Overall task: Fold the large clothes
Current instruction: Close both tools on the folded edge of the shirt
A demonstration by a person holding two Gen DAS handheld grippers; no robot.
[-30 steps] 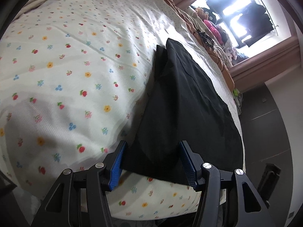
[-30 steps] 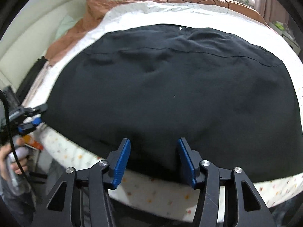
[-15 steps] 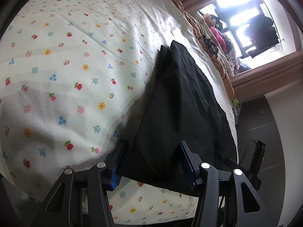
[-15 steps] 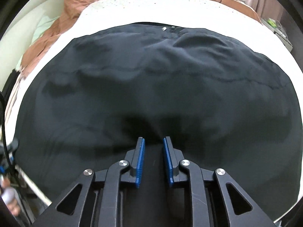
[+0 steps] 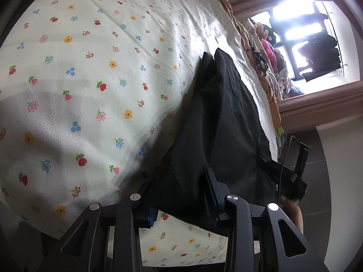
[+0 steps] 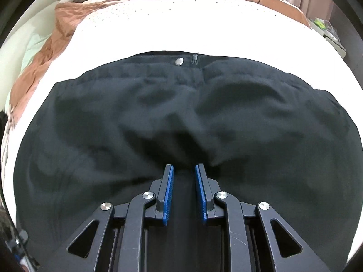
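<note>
1. Since the earlier frames, the right gripper (image 6: 184, 170) has travelled inward over the black trousers (image 6: 181, 117), its jaws closing to a narrow pinch on a ridge of fabric.
2. Left gripper (image 5: 181, 195) has just been closing; black cloth bunches between its blue pads (image 5: 153, 215).
3. Trousers lie spread on the floral bedsheet (image 5: 90, 90), silver waistband button (image 6: 179, 61) at the far edge.

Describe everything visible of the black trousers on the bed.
The black trousers lie spread flat on the flowered sheet, waistband at the far side with a silver button beside the fly. The cloth looks soft, matte and wrinkled. The left gripper has just been closing on a corner by the bed's near edge. The right gripper has its jaws pinched on a raised fold at the middle.
</note>
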